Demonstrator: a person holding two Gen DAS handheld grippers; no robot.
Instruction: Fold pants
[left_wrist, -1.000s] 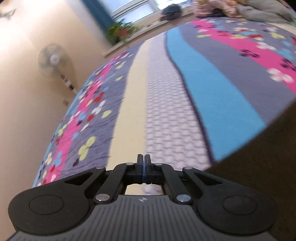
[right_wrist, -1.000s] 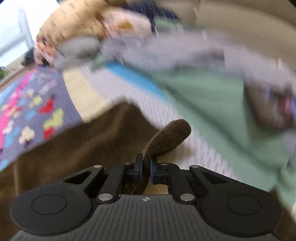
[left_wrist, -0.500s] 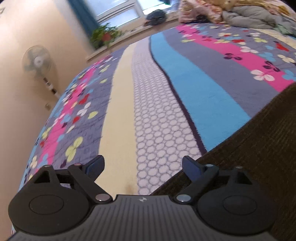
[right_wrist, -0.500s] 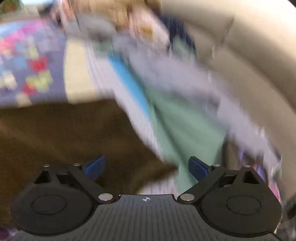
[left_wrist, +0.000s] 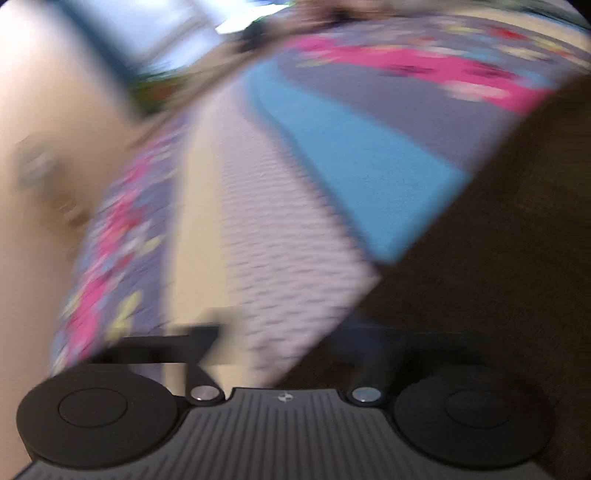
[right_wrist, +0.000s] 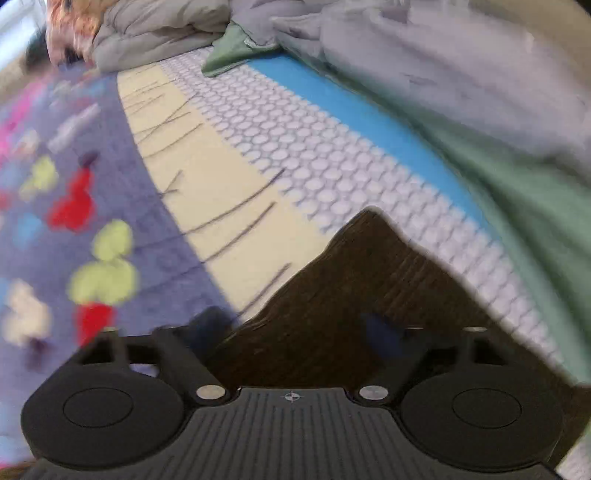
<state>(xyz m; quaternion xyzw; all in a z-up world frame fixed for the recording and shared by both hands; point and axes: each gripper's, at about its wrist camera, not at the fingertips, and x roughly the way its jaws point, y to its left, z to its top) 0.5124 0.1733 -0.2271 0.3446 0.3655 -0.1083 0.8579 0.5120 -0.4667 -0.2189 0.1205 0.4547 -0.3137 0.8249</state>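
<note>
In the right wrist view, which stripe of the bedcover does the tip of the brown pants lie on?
The white stripe with the circle pattern. The pants tip points onto it; the cream stripe lies left of it, the blue stripe beyond.

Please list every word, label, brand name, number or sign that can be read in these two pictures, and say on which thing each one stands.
No readable word, brand or number in either view.
Small round crosshair mark, no letters: on the left gripper, on its ribbed body.
The same mark: on the right gripper.
The bedspread bears only patterns: flowers, circles, stripes.
The brown pants show no label.
The left wrist view is heavily blurred.
</note>
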